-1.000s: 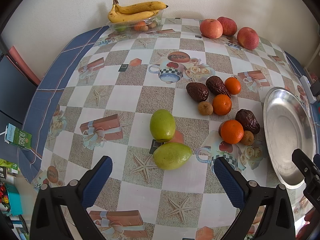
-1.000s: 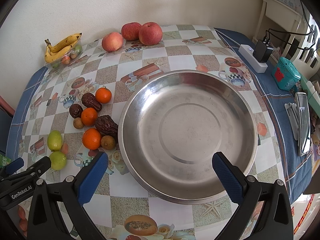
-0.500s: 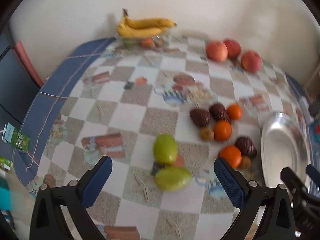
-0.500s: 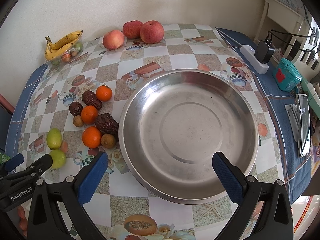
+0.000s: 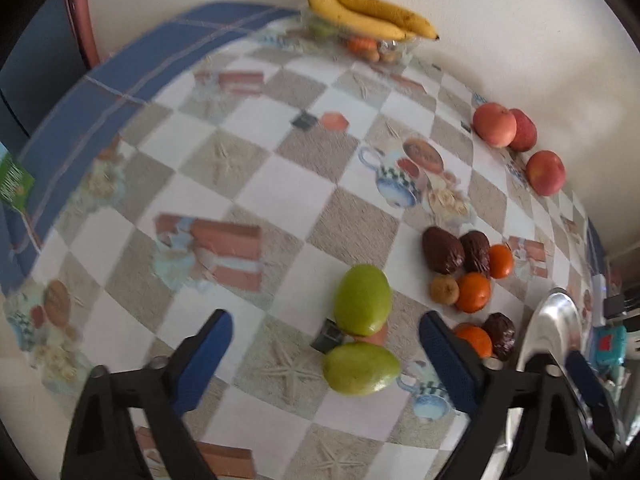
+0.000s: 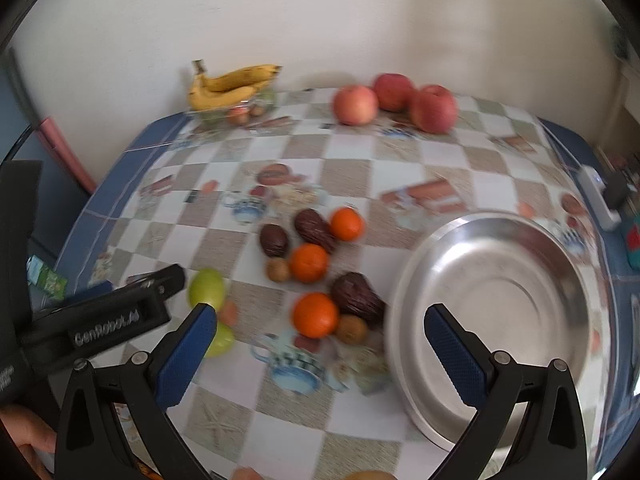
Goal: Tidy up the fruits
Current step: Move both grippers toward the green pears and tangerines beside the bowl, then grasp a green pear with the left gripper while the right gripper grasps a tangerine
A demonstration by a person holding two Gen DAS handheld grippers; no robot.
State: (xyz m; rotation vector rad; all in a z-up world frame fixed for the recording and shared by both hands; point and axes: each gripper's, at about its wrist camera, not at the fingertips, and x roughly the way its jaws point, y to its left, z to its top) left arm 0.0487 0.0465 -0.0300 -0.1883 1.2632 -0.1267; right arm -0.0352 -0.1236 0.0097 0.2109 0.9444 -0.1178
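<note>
Both claws, left claw [image 5: 325, 354] and right claw [image 6: 320, 344], are spread wide and empty. Looks like approach stage; next, lower onto a green fruit [image 5: 362, 299] for the steel plate [image 6: 496, 316].

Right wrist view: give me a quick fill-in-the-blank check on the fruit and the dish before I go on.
1. The steel dish holds ____ fruit.
2. The bananas rest on top of a clear ____ by the wall.
3. The number of red apples by the wall is ____.
4. Both the left gripper and the right gripper have jaws that are ____.

Missing words: no; container; three; open
</note>
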